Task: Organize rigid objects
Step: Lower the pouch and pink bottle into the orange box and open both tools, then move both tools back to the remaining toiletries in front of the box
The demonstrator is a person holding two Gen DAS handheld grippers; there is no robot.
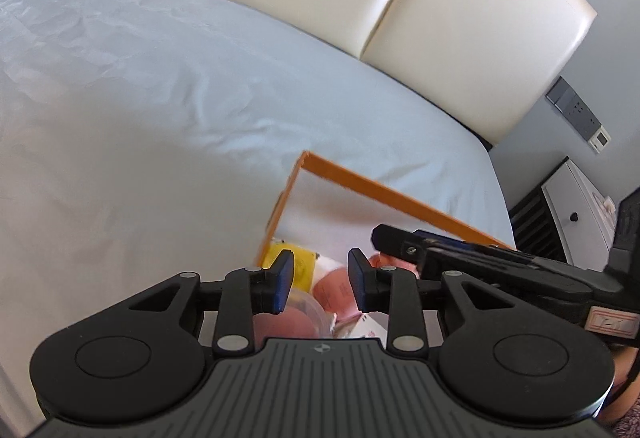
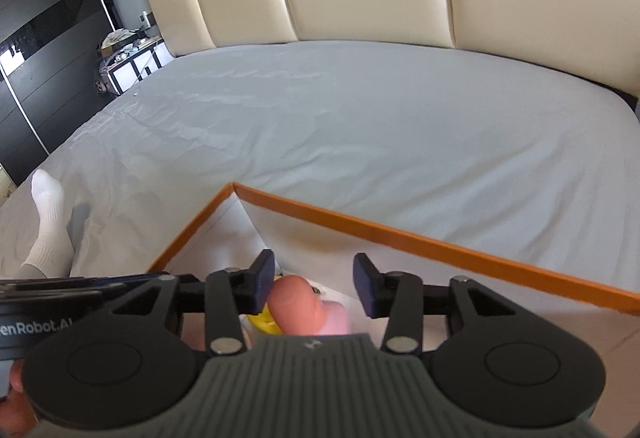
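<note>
Both tools hang spread and empty over the orange-rimmed box [image 2: 420, 242] on the bed, where the peach rounded object [image 2: 294, 304] lies just below and ahead of the right tool [image 2: 314, 288], nearer its left finger, so this tool seems closer.

Orange-rimmed box [image 1: 384, 194], white inside, open top, sits on the bed; its far corner lies ahead of both sets of jaws. Contents sit low, under and just past the jaws: a yellow item [image 1: 298, 262] behind the left jaws' left pad, and pink rounded pieces [image 1: 334, 288] in the gap between them. In the right wrist view a pink rounded piece [image 2: 298, 304] is between the jaws, near the left pad, with yellow [image 2: 264, 322] beneath it. Exact shapes are blurred.
</note>
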